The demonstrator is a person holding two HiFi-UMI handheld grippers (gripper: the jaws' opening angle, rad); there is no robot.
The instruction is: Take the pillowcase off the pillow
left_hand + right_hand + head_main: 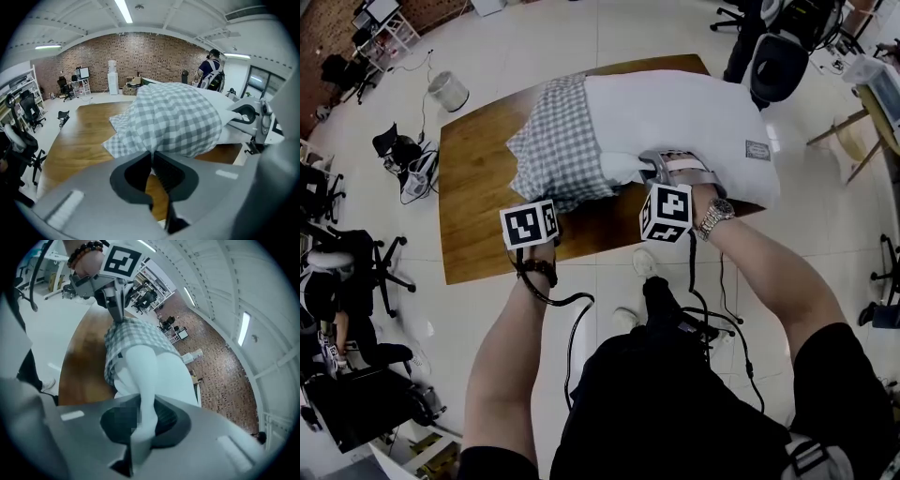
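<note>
A white pillow point(684, 117) lies on the wooden table point(487, 216). A grey-and-white checked pillowcase point(558, 145) covers only its left end and lies bunched there. My left gripper point(152, 153) is shut on the near edge of the pillowcase point(173, 119). In the head view it sits at the cloth's near corner, under its marker cube point(530, 225). My right gripper point(140, 404) is shut on a fold of the bare pillow point(164, 376), close to the pillowcase's open edge point(136, 336). In the head view the right gripper point(649, 169) rests on the pillow's near side.
The table's left half is bare wood. A white bin point(447, 91) stands on the floor beyond the table's far left corner. Office chairs stand at the far right point(778, 61) and at the left point(356, 272). A person point(211, 75) stands behind the table.
</note>
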